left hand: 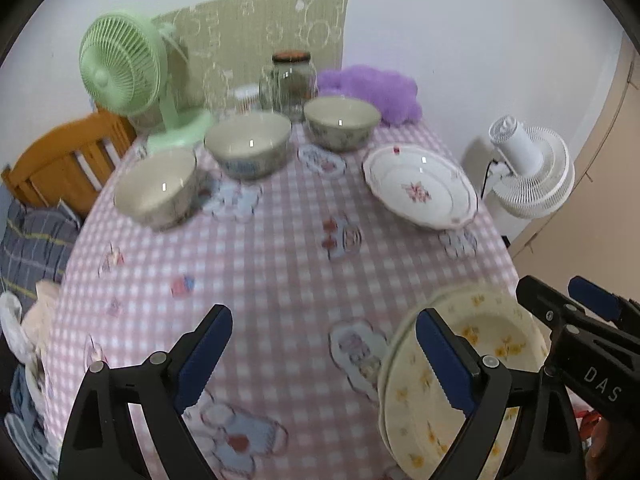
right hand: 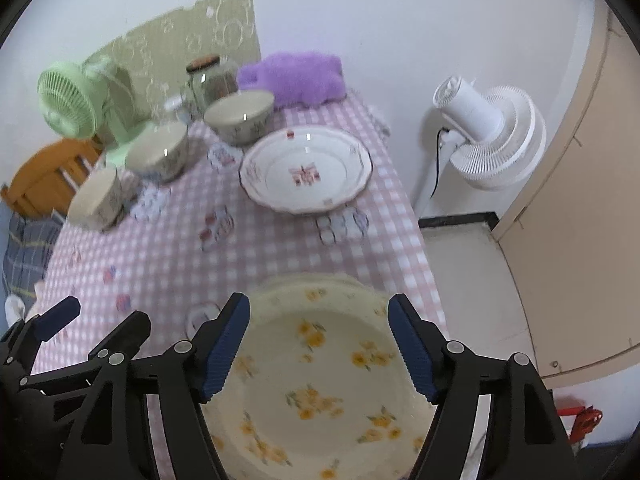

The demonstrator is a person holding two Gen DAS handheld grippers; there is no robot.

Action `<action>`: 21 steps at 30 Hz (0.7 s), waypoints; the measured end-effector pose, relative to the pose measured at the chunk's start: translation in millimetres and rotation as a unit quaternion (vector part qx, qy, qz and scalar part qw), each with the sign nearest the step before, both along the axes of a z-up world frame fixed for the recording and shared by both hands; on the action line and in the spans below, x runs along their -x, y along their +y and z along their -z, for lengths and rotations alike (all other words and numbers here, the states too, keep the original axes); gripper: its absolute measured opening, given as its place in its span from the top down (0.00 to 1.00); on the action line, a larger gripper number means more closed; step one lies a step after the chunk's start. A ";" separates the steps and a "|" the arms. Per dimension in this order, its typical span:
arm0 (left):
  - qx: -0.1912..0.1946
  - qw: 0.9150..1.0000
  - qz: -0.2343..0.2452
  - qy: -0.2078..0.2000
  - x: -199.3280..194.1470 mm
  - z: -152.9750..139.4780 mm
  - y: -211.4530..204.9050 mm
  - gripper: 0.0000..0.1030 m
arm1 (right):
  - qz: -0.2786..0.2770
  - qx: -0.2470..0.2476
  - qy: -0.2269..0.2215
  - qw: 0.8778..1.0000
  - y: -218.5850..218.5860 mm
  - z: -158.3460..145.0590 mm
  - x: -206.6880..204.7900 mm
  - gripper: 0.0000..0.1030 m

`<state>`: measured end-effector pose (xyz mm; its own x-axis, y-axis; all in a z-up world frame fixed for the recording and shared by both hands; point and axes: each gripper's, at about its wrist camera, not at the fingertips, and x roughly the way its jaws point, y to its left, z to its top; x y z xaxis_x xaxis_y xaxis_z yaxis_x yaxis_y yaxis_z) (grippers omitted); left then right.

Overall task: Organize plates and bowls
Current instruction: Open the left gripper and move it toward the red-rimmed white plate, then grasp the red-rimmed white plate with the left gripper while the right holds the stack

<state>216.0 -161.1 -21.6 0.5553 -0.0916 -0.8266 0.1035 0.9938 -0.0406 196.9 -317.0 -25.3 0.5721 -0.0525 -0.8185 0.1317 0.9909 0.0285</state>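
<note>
A cream plate with yellow flowers point(right hand: 320, 380) lies at the table's near right corner, seemingly on top of a second one like it point(left hand: 472, 380). My right gripper point(right hand: 320, 344) hovers over it, open, its blue pads clear of the rim. To its left my left gripper point(left hand: 324, 356) is open over bare tablecloth with nothing between its fingers. A white plate with a pink motif point(right hand: 306, 170) lies further back on the right. Three cream bowls point(left hand: 156, 188) point(left hand: 248, 146) point(left hand: 342, 122) stand in a diagonal row across the back left.
Behind the bowls are a green desk fan point(left hand: 120, 68), glass jars point(left hand: 290, 80) and a purple plush point(left hand: 372, 88). A white standing fan point(right hand: 488, 132) and a beige cabinet door point(right hand: 580, 220) are past the table's right edge. A wooden chair point(left hand: 60, 160) stands at the left.
</note>
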 end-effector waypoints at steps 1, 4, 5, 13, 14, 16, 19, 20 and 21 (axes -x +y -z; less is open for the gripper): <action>0.000 1.000 0.001 -0.002 -3.3 -2.4 0.4 0.08 | 0.003 -0.002 -0.001 1.000 -0.7 -1.7 -3.2 0.28; 0.003 1.000 0.004 -0.010 -19.4 -8.1 -1.5 0.09 | 0.006 -0.003 -0.013 1.000 -3.0 -8.8 -17.8 0.28; 0.001 1.000 0.004 -0.011 -24.9 -8.5 -3.3 0.08 | 0.005 0.000 -0.016 1.000 -3.3 -9.8 -21.5 0.28; -0.011 0.999 -0.027 -0.029 -73.5 -7.4 -24.9 0.09 | -0.034 0.003 -0.025 0.999 -21.1 -6.4 -80.2 0.28; -0.013 0.999 -0.031 -0.030 -79.8 -6.4 -28.0 0.09 | -0.036 0.003 -0.026 0.999 -23.3 -5.5 -85.7 0.28; -0.017 0.999 -0.039 -0.033 -93.6 -3.5 -35.6 0.09 | -0.040 0.002 -0.024 0.999 -29.0 -2.4 -101.3 0.28; -0.020 0.998 -0.049 -0.034 -111.9 2.5 -46.4 0.10 | -0.047 0.001 -0.025 0.999 -38.8 2.2 -124.2 0.28; -0.020 0.998 -0.052 -0.033 -117.3 5.4 -49.8 0.10 | -0.049 0.001 -0.024 0.999 -41.7 4.1 -131.7 0.28; -0.019 0.998 -0.055 -0.031 -121.9 8.3 -52.2 0.11 | -0.050 0.001 -0.023 0.998 -44.6 6.3 -139.8 0.28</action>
<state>337.9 -213.3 -29.9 0.6109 0.0038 -0.7917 -0.0054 1.0000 0.0006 336.7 -361.6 -31.6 0.6122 0.0057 -0.7907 0.0302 0.9991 0.0305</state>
